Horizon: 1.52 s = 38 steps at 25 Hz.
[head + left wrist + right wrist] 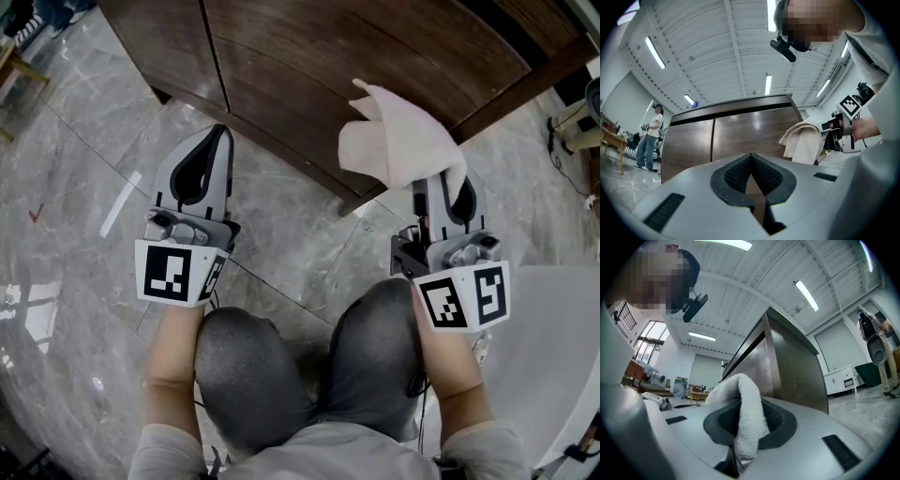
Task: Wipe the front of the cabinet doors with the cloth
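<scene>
Pinching the cloth [398, 141] by one fold at two o'clock, near the cabinet doors [309, 66], the right gripper [442, 199] is risking a slip once wiping drags it, while the left gripper [751, 159] is idling closed, empty.

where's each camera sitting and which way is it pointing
Head view: on the person's head, facing down at the floor and cabinet; shows forearms, knees, left gripper, right gripper.
Left gripper view: on the left gripper, facing along its shut jaws toward the cabinet front; torso at right.
Right gripper view: on the right gripper, facing along jaws clamped on the cloth, past the cabinet's corner; torso at left.
Shared: head and left gripper views both show the cloth in the right gripper.
</scene>
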Each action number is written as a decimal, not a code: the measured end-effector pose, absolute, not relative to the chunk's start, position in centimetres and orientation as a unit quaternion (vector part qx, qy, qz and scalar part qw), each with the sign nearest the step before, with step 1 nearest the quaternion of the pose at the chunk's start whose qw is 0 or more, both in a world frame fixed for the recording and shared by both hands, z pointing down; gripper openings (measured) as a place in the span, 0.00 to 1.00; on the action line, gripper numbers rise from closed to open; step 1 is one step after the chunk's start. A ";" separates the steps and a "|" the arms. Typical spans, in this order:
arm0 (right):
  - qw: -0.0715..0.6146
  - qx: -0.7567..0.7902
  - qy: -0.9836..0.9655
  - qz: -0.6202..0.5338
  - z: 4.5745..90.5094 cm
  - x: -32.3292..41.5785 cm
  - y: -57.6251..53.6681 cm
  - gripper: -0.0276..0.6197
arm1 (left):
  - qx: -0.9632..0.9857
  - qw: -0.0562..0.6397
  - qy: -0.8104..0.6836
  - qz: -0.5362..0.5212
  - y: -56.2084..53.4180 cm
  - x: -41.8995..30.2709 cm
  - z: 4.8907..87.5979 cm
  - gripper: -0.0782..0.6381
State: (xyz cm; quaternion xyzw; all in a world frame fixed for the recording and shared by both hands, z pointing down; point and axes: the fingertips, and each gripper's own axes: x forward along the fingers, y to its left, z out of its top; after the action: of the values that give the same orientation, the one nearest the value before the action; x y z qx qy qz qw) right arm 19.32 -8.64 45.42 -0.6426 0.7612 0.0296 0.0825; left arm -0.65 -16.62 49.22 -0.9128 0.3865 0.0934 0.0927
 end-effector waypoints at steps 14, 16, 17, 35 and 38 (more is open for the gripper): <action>0.073 -0.539 0.839 -0.004 49.1 6.7 -16.3 0.15 | -0.893 0.094 0.431 0.090 -17.1 -6.9 49.2 0.13; 0.064 -0.533 0.844 0.003 49.5 5.3 -17.8 0.15 | -0.885 0.103 0.445 0.090 -17.3 -8.3 48.6 0.13; 0.059 -0.532 0.844 0.006 49.8 4.8 -18.6 0.15 | -0.883 0.108 0.448 0.089 -17.4 -8.7 48.4 0.13; -0.046 -0.568 0.821 0.020 59.5 -1.1 -30.9 0.15 | -0.869 0.087 0.480 0.081 -20.4 -13.6 51.4 0.13; -0.044 -0.577 0.815 0.016 59.9 -1.0 -32.1 0.15 | -0.866 0.084 0.485 0.086 -20.9 -14.4 51.7 0.13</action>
State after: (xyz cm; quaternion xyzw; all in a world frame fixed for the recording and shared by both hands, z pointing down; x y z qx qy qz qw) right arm -1.00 -32.11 59.89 -0.5770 0.8154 0.0164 -0.0444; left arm -14.39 -20.90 51.66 -0.8663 0.4847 0.0860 0.0845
